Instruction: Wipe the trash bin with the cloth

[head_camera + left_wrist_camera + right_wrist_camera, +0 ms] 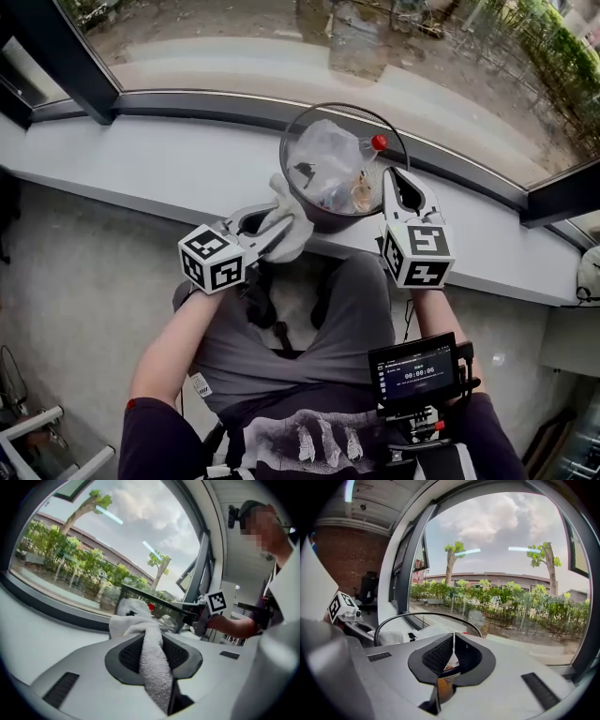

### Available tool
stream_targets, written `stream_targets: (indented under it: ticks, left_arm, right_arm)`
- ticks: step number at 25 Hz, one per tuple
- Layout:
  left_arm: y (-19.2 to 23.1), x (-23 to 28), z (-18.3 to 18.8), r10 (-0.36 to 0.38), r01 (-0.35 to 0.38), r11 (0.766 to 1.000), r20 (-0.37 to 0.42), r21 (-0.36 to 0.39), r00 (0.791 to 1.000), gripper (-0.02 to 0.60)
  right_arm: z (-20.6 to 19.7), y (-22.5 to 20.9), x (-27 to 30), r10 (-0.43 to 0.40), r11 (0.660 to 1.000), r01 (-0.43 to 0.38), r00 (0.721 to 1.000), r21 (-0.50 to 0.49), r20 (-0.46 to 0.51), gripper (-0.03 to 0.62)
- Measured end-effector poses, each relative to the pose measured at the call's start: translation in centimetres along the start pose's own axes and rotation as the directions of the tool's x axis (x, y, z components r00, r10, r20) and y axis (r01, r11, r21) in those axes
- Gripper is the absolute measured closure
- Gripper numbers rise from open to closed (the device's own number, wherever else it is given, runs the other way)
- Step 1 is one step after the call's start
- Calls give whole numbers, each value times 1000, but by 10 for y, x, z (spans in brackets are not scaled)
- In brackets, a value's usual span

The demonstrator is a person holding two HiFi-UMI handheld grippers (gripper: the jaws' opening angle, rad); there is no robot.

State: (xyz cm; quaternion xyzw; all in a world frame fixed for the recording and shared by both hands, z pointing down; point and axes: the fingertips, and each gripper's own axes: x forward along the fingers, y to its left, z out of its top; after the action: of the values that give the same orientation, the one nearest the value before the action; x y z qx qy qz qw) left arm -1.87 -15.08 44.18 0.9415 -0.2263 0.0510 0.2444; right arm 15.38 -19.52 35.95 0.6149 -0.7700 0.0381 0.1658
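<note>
A black wire-mesh trash bin (pixel 330 218) stands on the white window sill (pixel 141 159). It holds a clear plastic bag (pixel 323 159) and a bottle with a red cap (pixel 378 142). My left gripper (pixel 272 234) is shut on a white cloth (pixel 289 225), which lies bunched against the bin's left rim. In the left gripper view the cloth (pixel 152 658) runs between the jaws toward the bin (pixel 154 603). My right gripper (pixel 397 178) is shut on the bin's right rim. The right gripper view shows the rim (pixel 426 615) curving away from the gripper (pixel 452 656).
The sill runs along a curved window with a dark frame (pixel 187 101); glass is just behind the bin. A small screen (pixel 417 373) hangs at the person's chest. The sill drops off to a grey wall (pixel 84 281) on my side.
</note>
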Motion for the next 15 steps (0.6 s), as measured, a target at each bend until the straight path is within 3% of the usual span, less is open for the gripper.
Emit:
stream_targets:
  ticks: [1,3,6,8,13,15]
  left_arm:
    - [17,-13,13,62,-62,998,34,14,998,495]
    - [52,-42,39,192,-195,981,123,10,974,495]
    - [78,-62,65,270,-268,963,224,-40,936,495]
    - [74,-53,65,253,-250,967,232,-45,939,495]
    - [29,4,41,115,-112,993,189,-27,975,495]
    - [20,13,36,96,-89,995,195,-44,976,495]
  right_arm:
    - [0,0,0,-4,1000,4,1000,3,1,586]
    - [1,0,-1,-6,1000,6,1000,10,-1,586]
    - [2,2,-2,-9,1000,9,1000,7,-6,586]
    - [1,4,-3,-10,1000,10,1000,8,-8,586]
    - [-2,3,-4,-17,1000,18,1000,12,-23,586]
    - [-7,5,-4,15,1000,-15,999,-6,-38,585]
